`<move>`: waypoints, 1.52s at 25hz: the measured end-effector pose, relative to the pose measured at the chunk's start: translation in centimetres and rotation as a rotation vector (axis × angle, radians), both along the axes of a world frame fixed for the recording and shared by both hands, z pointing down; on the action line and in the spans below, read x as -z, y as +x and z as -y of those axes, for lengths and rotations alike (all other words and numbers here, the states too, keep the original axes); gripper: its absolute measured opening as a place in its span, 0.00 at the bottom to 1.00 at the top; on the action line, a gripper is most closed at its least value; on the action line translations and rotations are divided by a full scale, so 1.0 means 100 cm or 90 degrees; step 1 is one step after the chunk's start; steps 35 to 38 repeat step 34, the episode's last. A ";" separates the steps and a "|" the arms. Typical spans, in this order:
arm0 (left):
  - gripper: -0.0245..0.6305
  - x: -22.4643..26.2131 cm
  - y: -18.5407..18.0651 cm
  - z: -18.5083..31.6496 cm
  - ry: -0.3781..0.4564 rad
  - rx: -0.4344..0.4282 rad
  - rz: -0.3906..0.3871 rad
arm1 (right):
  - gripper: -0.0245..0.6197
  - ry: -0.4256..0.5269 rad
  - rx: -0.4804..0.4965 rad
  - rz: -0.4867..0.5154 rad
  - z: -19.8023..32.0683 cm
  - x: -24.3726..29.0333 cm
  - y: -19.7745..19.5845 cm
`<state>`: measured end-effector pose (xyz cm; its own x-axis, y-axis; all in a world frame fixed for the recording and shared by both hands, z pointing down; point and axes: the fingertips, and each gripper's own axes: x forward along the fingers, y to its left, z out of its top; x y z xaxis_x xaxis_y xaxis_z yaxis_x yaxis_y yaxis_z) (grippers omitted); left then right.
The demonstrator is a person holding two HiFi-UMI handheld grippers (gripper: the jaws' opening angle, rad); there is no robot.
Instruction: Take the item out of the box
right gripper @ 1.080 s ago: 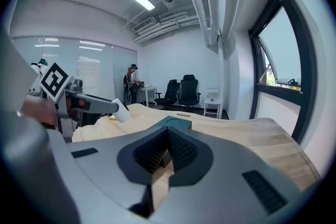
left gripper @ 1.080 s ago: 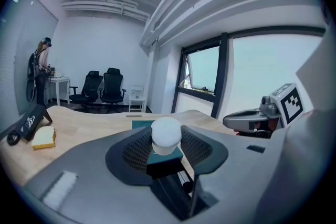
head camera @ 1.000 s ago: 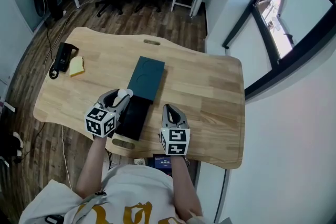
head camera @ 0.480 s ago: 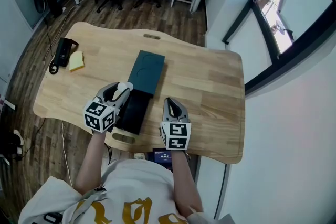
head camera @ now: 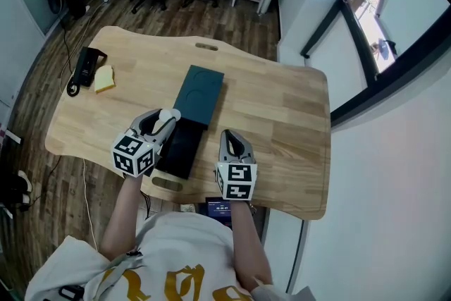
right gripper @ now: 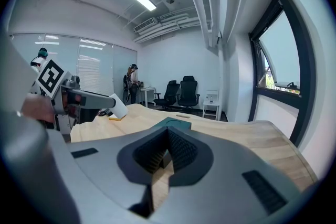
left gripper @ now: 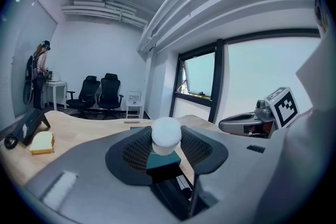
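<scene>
Left gripper (head camera: 165,122) pitched slightly down over box (head camera: 180,153), jaws clamped on white item (left gripper: 166,132). Right gripper (head camera: 230,135) alongside, right of box, jaws closed, empty. Box long axis near-to-far.

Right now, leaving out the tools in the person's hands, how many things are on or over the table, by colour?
Teal: 1 (box lid)
Black: 2 (box base, corded device)
Yellow: 1 (block)
White: 1 (round item in the left hand-held gripper)
Total: 5
</scene>
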<state>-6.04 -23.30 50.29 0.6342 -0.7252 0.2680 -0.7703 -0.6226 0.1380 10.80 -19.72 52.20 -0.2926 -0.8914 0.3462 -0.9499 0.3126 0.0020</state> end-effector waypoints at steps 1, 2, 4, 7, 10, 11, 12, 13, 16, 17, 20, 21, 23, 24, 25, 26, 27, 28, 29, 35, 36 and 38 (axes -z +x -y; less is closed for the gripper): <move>0.30 -0.001 0.000 0.000 -0.001 0.001 -0.001 | 0.05 -0.001 0.002 -0.001 0.000 -0.001 -0.001; 0.30 -0.001 -0.001 0.000 -0.002 0.002 -0.002 | 0.05 -0.002 0.003 -0.001 0.000 -0.001 -0.001; 0.30 -0.001 -0.002 0.000 -0.003 0.004 -0.005 | 0.05 -0.004 0.004 -0.002 0.000 -0.002 -0.002; 0.30 -0.004 -0.002 -0.002 -0.006 0.005 -0.008 | 0.05 -0.008 0.004 -0.003 0.000 -0.004 0.000; 0.30 -0.010 -0.002 -0.002 -0.013 0.008 -0.010 | 0.05 -0.013 0.006 -0.006 0.001 -0.007 0.001; 0.30 -0.011 -0.002 -0.002 -0.015 0.009 -0.010 | 0.05 -0.015 0.007 -0.007 0.001 -0.009 0.001; 0.30 -0.013 -0.002 -0.002 -0.017 0.009 -0.011 | 0.05 -0.017 0.008 -0.007 0.000 -0.010 0.001; 0.30 -0.014 -0.002 -0.002 -0.019 0.009 -0.011 | 0.05 -0.018 0.008 -0.007 0.000 -0.011 0.001; 0.30 -0.014 0.000 -0.002 -0.020 0.007 -0.010 | 0.05 -0.019 0.007 -0.006 -0.001 -0.012 0.002; 0.30 -0.014 0.001 -0.002 -0.019 0.006 -0.010 | 0.05 -0.019 0.007 -0.005 -0.001 -0.012 0.003; 0.30 -0.012 0.005 -0.002 -0.013 -0.003 -0.013 | 0.05 -0.017 0.007 -0.003 0.000 -0.011 0.007; 0.30 -0.012 0.006 -0.002 -0.012 -0.006 -0.014 | 0.05 -0.017 0.005 -0.002 0.000 -0.011 0.009; 0.30 -0.013 0.007 -0.002 -0.012 -0.010 -0.014 | 0.05 -0.019 0.000 -0.001 -0.001 -0.012 0.013; 0.30 -0.014 0.008 -0.002 -0.013 -0.010 -0.014 | 0.05 -0.020 -0.003 -0.001 -0.001 -0.013 0.015; 0.30 -0.014 0.009 -0.002 -0.014 -0.011 -0.014 | 0.05 -0.020 -0.004 -0.001 -0.001 -0.013 0.016; 0.30 -0.014 0.009 -0.002 -0.014 -0.011 -0.013 | 0.05 -0.020 -0.005 -0.001 -0.001 -0.013 0.017; 0.30 -0.014 0.010 -0.002 -0.014 -0.011 -0.013 | 0.05 -0.020 -0.005 -0.001 -0.002 -0.013 0.018; 0.30 -0.014 0.011 -0.001 -0.014 -0.011 -0.013 | 0.05 -0.020 -0.004 -0.001 -0.002 -0.013 0.019; 0.30 -0.013 0.012 -0.001 -0.014 -0.012 -0.014 | 0.05 -0.020 -0.004 -0.001 -0.002 -0.013 0.020; 0.30 -0.014 0.015 -0.001 -0.013 -0.013 -0.021 | 0.05 -0.022 -0.005 0.002 -0.003 -0.013 0.025; 0.30 -0.014 0.015 -0.001 -0.013 -0.013 -0.021 | 0.05 -0.022 -0.005 0.002 -0.003 -0.013 0.025; 0.30 -0.014 0.015 -0.001 -0.013 -0.013 -0.021 | 0.05 -0.022 -0.005 0.002 -0.003 -0.013 0.025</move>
